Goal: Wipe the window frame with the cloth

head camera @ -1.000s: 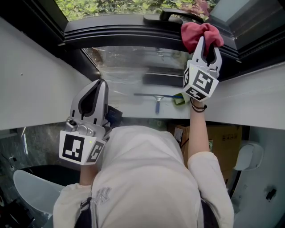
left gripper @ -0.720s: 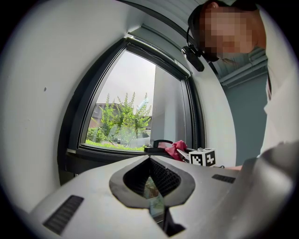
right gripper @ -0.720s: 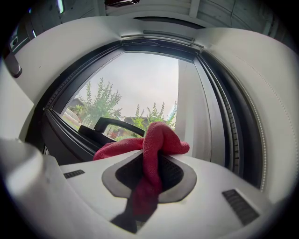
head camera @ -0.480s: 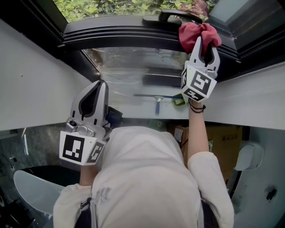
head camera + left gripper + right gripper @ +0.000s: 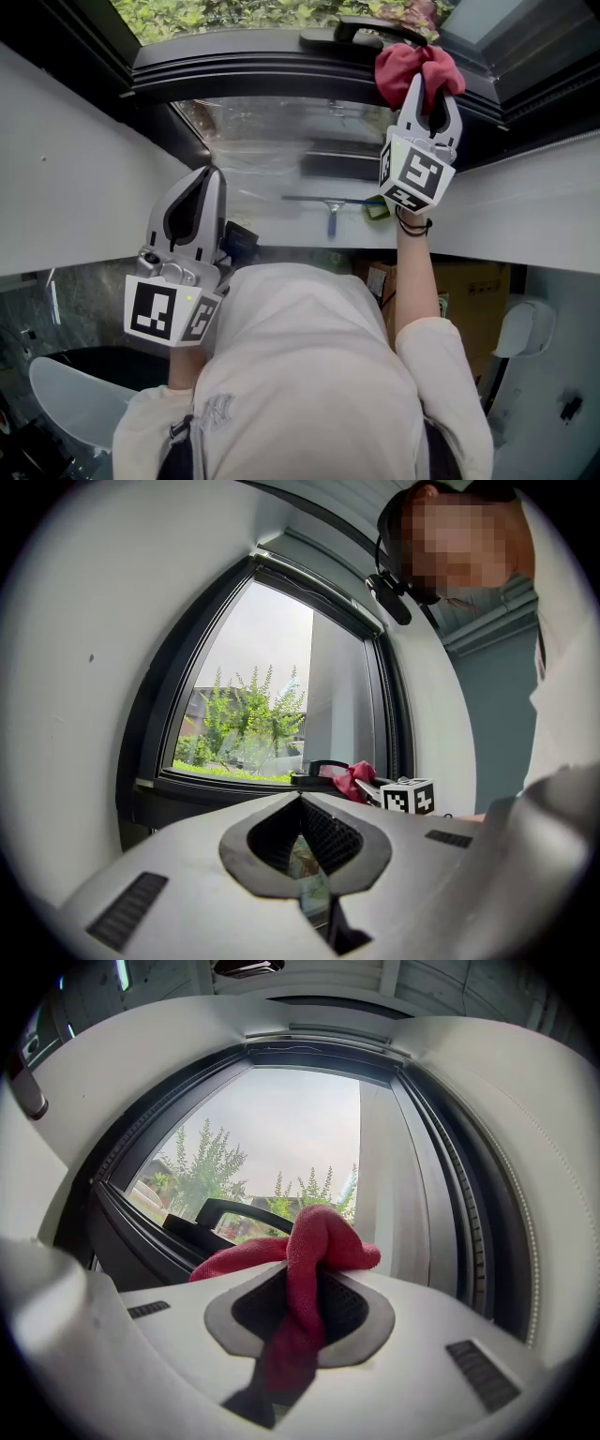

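**Up top, red cloth (image 5: 405, 64) is meeting window frame (image 5: 262, 70)**

At one o'clock in the head view, the right gripper (image 5: 429, 82) is clamping the cloth so that its bunched end is apparently bearing on the dark frame beside the handle (image 5: 361, 33). At eight o'clock, the left gripper (image 5: 208, 178) is hanging well clear, jaws together and empty, probably leaving the wiping arm room.

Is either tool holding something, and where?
The right tool pinches the red cloth at a bunched middle part, a lump poking past the tips. The left tool holds nothing.
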`<action>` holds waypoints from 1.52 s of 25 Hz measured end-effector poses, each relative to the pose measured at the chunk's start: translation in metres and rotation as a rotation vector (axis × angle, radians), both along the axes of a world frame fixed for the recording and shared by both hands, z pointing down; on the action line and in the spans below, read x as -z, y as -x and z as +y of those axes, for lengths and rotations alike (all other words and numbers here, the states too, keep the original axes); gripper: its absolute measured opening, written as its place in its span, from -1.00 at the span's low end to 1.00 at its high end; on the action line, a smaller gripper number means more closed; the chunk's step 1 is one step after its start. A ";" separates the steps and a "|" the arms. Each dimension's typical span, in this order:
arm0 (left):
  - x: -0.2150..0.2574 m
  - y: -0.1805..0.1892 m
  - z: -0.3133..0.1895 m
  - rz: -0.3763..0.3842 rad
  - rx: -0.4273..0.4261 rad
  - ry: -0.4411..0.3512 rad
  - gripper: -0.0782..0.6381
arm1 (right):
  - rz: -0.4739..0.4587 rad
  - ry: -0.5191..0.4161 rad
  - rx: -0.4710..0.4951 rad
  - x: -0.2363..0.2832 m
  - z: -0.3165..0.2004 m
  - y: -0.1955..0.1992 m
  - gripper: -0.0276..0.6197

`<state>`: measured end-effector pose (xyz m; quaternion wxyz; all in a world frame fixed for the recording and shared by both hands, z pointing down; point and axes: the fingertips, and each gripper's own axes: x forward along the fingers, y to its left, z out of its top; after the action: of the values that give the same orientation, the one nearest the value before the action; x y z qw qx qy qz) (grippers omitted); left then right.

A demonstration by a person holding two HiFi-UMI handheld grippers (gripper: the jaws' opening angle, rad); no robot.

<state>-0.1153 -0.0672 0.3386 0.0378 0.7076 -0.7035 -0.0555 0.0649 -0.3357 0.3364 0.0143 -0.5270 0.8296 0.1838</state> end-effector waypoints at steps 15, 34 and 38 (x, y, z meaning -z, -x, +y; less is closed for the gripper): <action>-0.001 -0.001 0.000 0.000 0.001 0.002 -0.76 | 0.000 -0.006 0.014 0.000 0.004 0.006 -0.66; 0.001 0.001 0.006 -0.001 0.004 -0.005 -0.76 | 0.023 -0.010 0.064 0.000 0.017 0.033 -0.66; 0.000 0.001 0.007 -0.003 0.001 -0.007 -0.76 | 0.027 -0.012 0.072 -0.001 0.020 0.039 -0.66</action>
<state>-0.1168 -0.0600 0.3382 0.0344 0.7075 -0.7036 -0.0570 0.0261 -0.3159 0.3371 0.0129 -0.4943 0.8470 0.1954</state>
